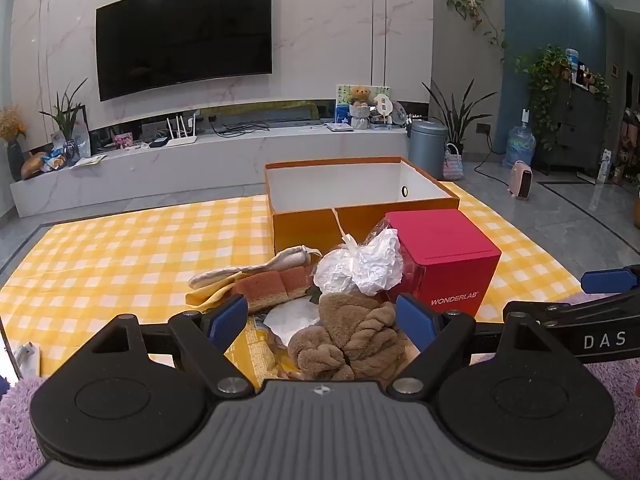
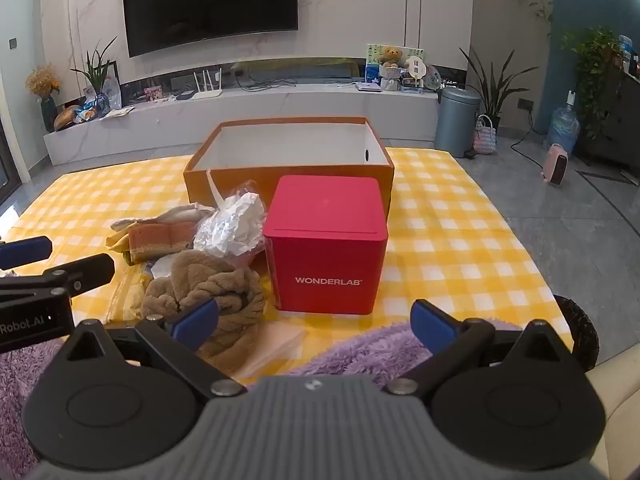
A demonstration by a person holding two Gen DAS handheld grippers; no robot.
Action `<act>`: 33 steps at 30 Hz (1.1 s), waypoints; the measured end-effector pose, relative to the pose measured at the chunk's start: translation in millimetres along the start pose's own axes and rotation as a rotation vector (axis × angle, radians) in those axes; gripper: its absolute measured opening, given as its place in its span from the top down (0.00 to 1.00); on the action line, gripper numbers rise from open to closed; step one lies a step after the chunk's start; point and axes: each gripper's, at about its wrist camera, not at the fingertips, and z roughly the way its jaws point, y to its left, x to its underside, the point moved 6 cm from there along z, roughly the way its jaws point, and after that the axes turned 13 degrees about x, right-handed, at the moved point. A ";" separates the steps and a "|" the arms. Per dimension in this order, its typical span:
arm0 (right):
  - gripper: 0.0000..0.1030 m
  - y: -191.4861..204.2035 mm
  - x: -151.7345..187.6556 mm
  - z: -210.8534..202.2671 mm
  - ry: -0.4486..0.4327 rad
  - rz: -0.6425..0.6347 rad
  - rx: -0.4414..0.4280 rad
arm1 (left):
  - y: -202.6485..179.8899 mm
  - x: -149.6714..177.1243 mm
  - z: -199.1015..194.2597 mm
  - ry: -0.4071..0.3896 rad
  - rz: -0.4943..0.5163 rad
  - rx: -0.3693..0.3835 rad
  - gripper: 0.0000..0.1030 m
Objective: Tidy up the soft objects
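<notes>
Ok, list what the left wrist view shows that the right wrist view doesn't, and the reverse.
Left wrist only: the open left gripper straddling the brown fluffy cloth, with white paper beyond it.

Right wrist only: the open right gripper over the purple fuzzy fabric, and a dark round rim at the right.

Both: orange box, red Wonderlab box, clear bag, sponge, checked cloth.

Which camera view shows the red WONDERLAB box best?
The right wrist view: the red WONDERLAB box stands near the middle, lid and lettered front fully visible. In the left wrist view the same box sits right of centre, partly hidden by the white plastic bag and a gripper finger.
</notes>
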 end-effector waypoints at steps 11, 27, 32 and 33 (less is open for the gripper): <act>0.03 -0.3 -0.8 1.2 0.008 0.000 0.001 | 1.8 7.9 -1.2 -0.011 -0.034 0.023 0.15; 0.03 2.7 3.2 1.6 0.021 0.000 -0.012 | 0.7 -7.4 -11.3 -0.068 -0.028 0.015 0.19; 0.03 4.3 4.2 2.5 0.023 -0.005 -0.015 | 0.7 -6.0 -10.8 -0.061 -0.034 0.023 0.19; 0.03 4.3 4.4 2.7 0.024 -0.006 -0.015 | 1.2 -5.8 -10.4 -0.059 -0.035 0.023 0.19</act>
